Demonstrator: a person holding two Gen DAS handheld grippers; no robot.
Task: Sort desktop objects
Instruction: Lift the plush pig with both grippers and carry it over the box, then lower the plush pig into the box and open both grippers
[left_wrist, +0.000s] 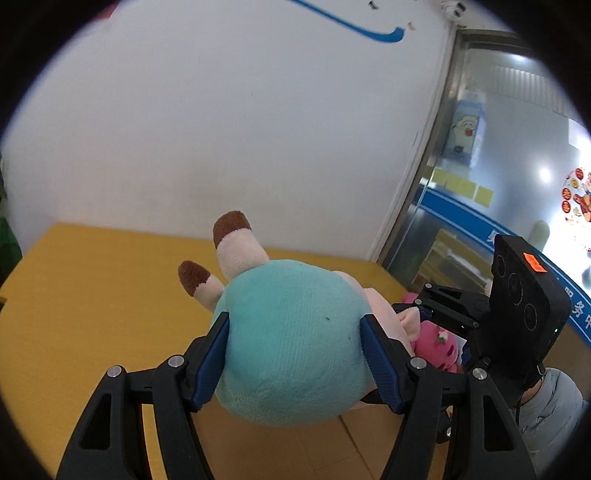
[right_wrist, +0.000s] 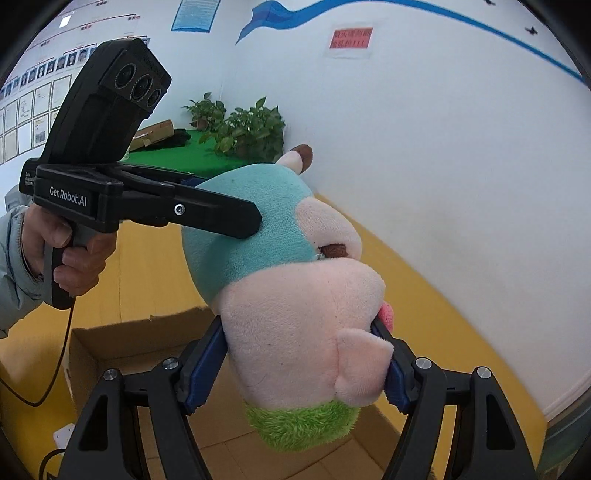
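A plush pig toy (left_wrist: 291, 332) with a teal body, pink head and brown-tipped legs is held in the air by both grippers. My left gripper (left_wrist: 295, 354) is shut on its teal body. My right gripper (right_wrist: 306, 365) is shut on its pink head (right_wrist: 306, 325), just above a green tuft. In the right wrist view the left gripper (right_wrist: 221, 218) clamps the teal body (right_wrist: 251, 221) from the left. In the left wrist view the right gripper (left_wrist: 443, 310) sits at the right, by a pink strawberry-like part (left_wrist: 439, 347).
An open cardboard box (right_wrist: 122, 350) sits below the toy on the yellow table (left_wrist: 92, 295). A white wall stands close behind. Potted plants (right_wrist: 251, 129) stand on a green surface farther off. A glass door (left_wrist: 498, 166) is at the right.
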